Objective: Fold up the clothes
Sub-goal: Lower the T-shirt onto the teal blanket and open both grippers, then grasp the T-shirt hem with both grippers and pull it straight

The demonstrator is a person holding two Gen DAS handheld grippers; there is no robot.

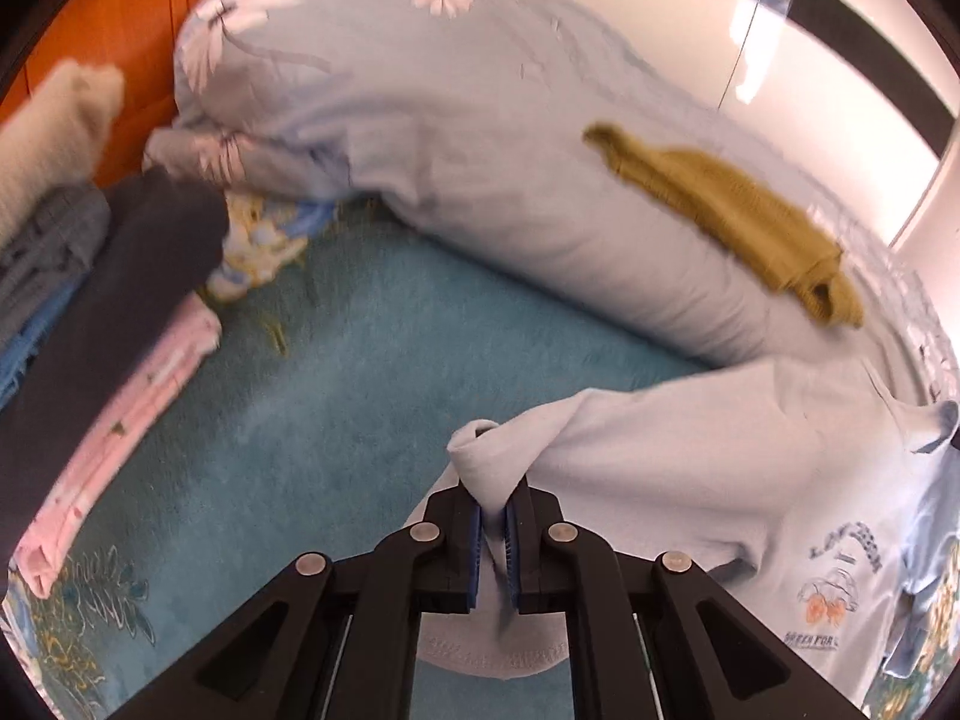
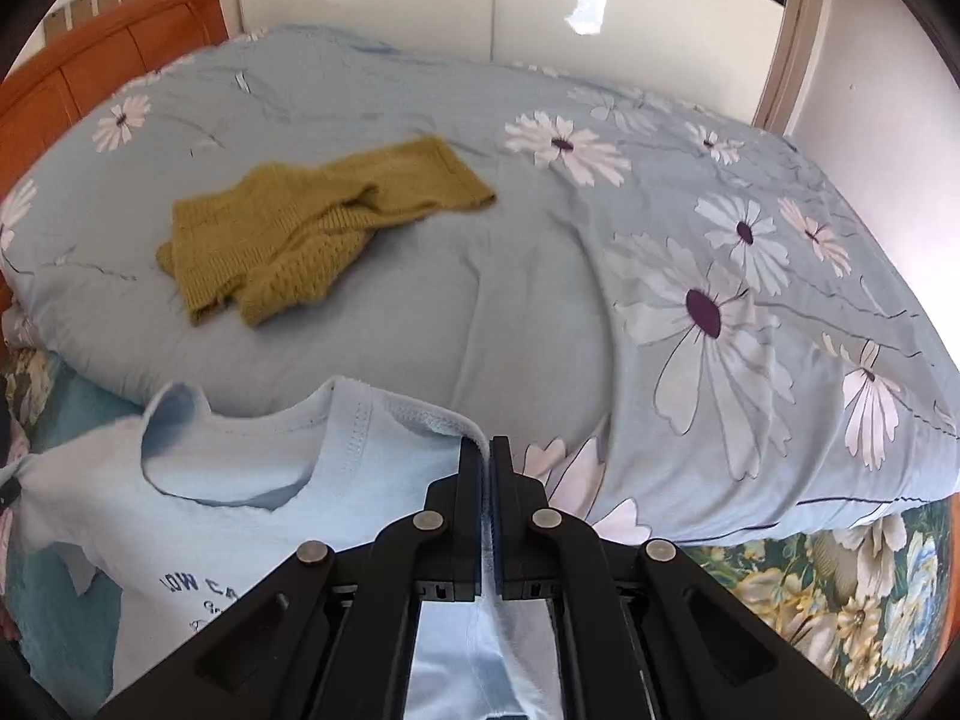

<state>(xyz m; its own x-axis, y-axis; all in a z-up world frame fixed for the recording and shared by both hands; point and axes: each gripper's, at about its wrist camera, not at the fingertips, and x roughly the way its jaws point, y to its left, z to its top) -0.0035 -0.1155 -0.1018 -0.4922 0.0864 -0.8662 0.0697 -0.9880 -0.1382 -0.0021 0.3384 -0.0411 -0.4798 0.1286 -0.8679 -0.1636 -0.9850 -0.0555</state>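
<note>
A pale blue printed T-shirt (image 1: 708,468) is held up over the bed. My left gripper (image 1: 493,516) is shut on a bunched sleeve end of it. My right gripper (image 2: 486,456) is shut on the shirt's shoulder edge, just right of the neck opening (image 2: 228,468). The shirt (image 2: 252,540) hangs to the left of the right gripper, its printed front facing the camera. An olive knitted garment (image 2: 312,228) lies crumpled on the duvet beyond the shirt; it also shows in the left wrist view (image 1: 738,216).
A bulky pale blue flowered duvet (image 2: 600,276) fills the far side of the bed. A stack of folded clothes (image 1: 114,324) stands at the left on the teal sheet (image 1: 336,396). An orange wooden headboard (image 1: 120,18) is behind it. A white wall (image 2: 888,138) is at the right.
</note>
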